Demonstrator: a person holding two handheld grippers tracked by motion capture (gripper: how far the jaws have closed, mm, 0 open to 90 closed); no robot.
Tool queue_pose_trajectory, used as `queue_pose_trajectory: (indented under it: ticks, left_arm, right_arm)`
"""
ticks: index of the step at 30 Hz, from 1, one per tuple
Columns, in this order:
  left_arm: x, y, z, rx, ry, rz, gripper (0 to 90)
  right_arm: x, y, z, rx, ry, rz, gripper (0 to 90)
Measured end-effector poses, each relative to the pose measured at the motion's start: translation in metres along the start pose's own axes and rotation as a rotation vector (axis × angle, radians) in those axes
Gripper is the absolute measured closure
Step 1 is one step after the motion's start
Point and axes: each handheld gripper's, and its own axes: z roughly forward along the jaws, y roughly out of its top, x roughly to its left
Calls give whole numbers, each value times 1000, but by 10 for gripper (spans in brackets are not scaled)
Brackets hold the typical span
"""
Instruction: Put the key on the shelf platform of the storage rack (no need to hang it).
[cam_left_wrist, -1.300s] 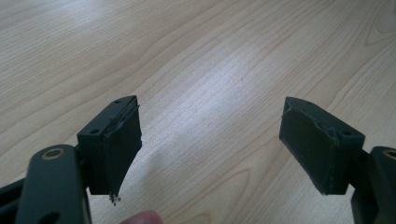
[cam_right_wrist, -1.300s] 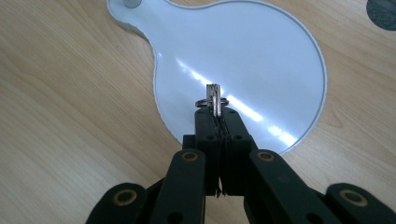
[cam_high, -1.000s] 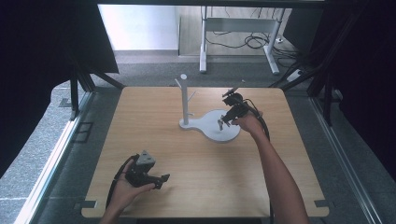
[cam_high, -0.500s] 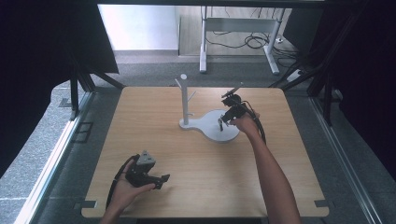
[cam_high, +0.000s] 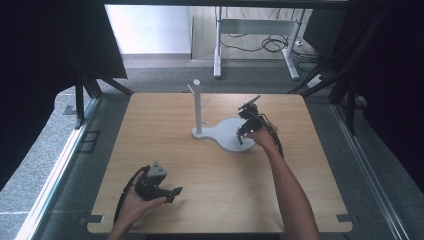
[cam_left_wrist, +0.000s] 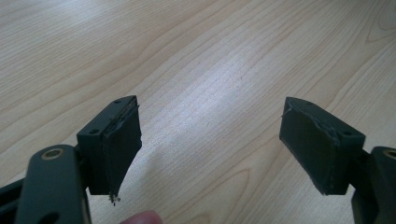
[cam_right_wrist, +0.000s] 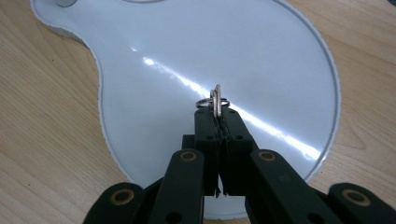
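Rings (cam_right_wrist: 214, 100) pinched between right gripper (cam_right_wrist: 217, 114) jaws above white tray (cam_right_wrist: 280, 56); not released yet. Left gripper (cam_left_wrist: 210, 140) jaws open, empty.

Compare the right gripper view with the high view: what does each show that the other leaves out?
Right gripper view: small metal rings pinched between the right gripper's shut jaws, held over the white tray. High view: the post rising from the tray's narrow end, the left gripper open near the table's front edge, both forearms, and the floor beyond. Shared: the tray, the wooden table and the right gripper above the tray's round part.
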Motion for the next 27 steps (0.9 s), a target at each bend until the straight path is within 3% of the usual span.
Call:
queue_pose_trajectory:
  ticks: [12, 13, 17, 21, 27]
  left_arm:
    - [1, 0, 0, 0, 3, -2, 211]
    - [1, 0, 0, 1, 2, -1, 211]
    - [1, 0, 0, -2, 1, -5, 211]
    - [4, 0, 0, -4, -2, -18, 211]
    - [5, 1, 1, -1, -3, -17, 211]
  right_arm:
    - [3, -7, 14, 17, -17, -7, 809]
    - [3, -8, 15, 20, -27, -12, 749]
    - [4, -8, 14, 23, -53, -22, 658]
    - [5, -9, 7, -18, -69, -13, 585]
    - [3, -9, -10, -72, -48, -10, 544]
